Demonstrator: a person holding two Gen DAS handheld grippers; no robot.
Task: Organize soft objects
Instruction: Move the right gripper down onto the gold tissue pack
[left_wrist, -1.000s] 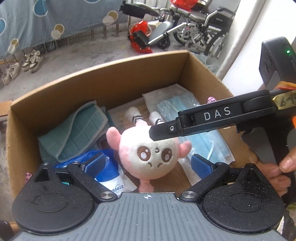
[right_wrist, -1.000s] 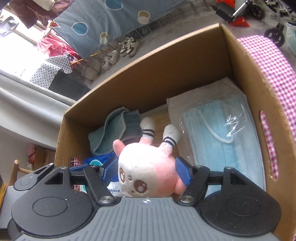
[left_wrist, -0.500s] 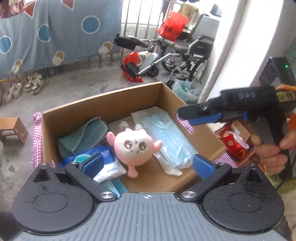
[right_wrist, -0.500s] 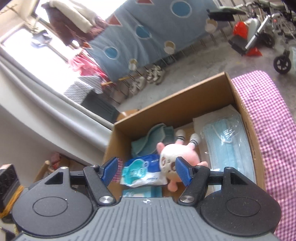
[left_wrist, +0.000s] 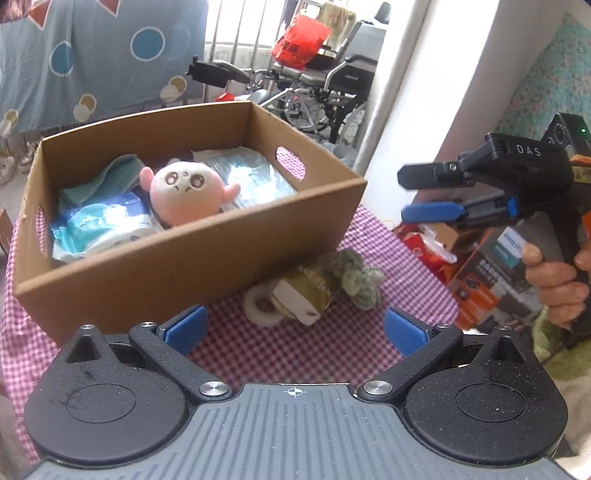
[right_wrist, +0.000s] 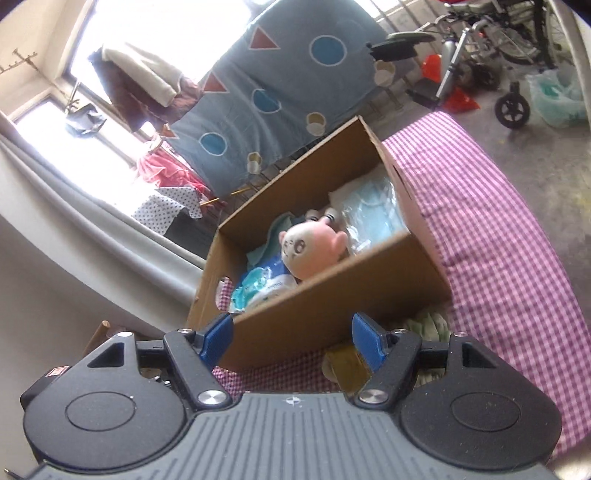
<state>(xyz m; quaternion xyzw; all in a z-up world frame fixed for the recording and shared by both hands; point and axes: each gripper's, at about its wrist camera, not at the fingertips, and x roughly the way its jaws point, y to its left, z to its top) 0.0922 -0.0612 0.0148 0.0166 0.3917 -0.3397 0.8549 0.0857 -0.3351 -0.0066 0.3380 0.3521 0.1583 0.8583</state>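
Observation:
A pink and white plush toy (left_wrist: 186, 195) lies inside the cardboard box (left_wrist: 184, 269), beside a teal cloth (left_wrist: 107, 177), a blue wipes pack (left_wrist: 99, 225) and bagged face masks (left_wrist: 251, 177). In front of the box, on the table, lie an olive wrapped bundle (left_wrist: 306, 291), a white ring (left_wrist: 258, 306) and a green knitted piece (left_wrist: 358, 280). My left gripper (left_wrist: 295, 328) is open and holds nothing, back from the box above the bundle. My right gripper (left_wrist: 413, 194) hangs open to the right of the box. In the right wrist view the right gripper (right_wrist: 291, 339) frames the box (right_wrist: 332, 295), with the plush (right_wrist: 310, 251) inside it.
A pink checked cloth (left_wrist: 369, 332) covers the table and runs right of the box (right_wrist: 498, 240). A person's hand (left_wrist: 554, 277) holds the right gripper's handle. Cartons (left_wrist: 491, 273) sit on the floor at right. A wheelchair (left_wrist: 332, 85) and a hanging blue sheet (left_wrist: 92, 55) stand behind.
Both grippers have drawn back out of the box and away from it. The plush stays inside. The bundle, ring and knitted piece in front of the box have come into view.

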